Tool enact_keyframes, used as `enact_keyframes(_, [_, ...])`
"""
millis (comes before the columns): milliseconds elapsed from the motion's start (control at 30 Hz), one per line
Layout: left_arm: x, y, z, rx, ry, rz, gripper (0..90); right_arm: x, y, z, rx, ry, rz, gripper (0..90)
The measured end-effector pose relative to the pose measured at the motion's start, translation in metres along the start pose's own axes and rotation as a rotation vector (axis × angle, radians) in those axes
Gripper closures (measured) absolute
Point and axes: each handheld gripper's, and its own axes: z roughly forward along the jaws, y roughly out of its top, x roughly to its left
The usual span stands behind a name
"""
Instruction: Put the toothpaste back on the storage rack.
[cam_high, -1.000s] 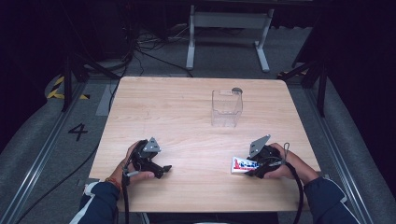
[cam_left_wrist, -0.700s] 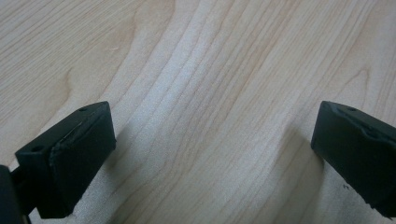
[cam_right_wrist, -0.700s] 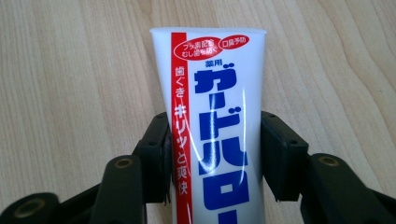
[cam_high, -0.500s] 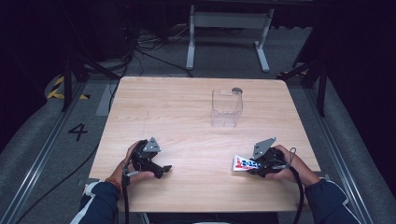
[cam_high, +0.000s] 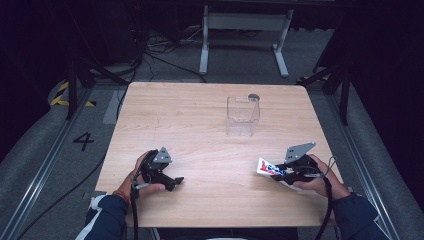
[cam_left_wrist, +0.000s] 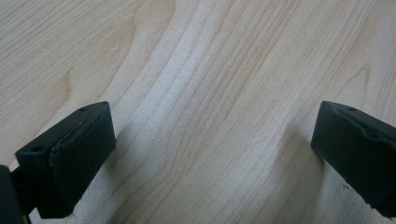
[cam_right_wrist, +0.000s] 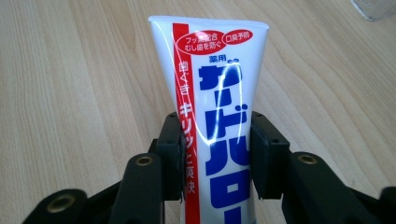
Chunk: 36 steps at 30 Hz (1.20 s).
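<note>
High view: counter (cam_high: 200, 125) evenly lit from above, surroundings fall to near black; picture soft, slightly grainy. Clear box (cam_high: 242, 116) faint, low contrast against wood. Left claw view: bright, diffuse light; soft shadows spread on wood beside both pads (cam_left_wrist: 70, 158); near pads slightly blurred. Right claw view: white streak of glare runs down glossy tube (cam_right_wrist: 212, 116); print sharp, bottom of frame soft, far corner out of focus.

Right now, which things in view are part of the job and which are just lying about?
In play:
- toothpaste tube, clamped in the right gripper
- clear plastic container, probably the target
- left gripper, open over bare table

Lying about:
- cables on the floor
- white stand legs
</note>
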Motion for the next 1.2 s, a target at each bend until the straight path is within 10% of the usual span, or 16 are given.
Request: enact_keyframes(1200, [0.000,0.000,0.000,0.000,0.000,0.001,0.2,-0.005,0.000,-0.014,-0.169,-0.009,0.022,66.5])
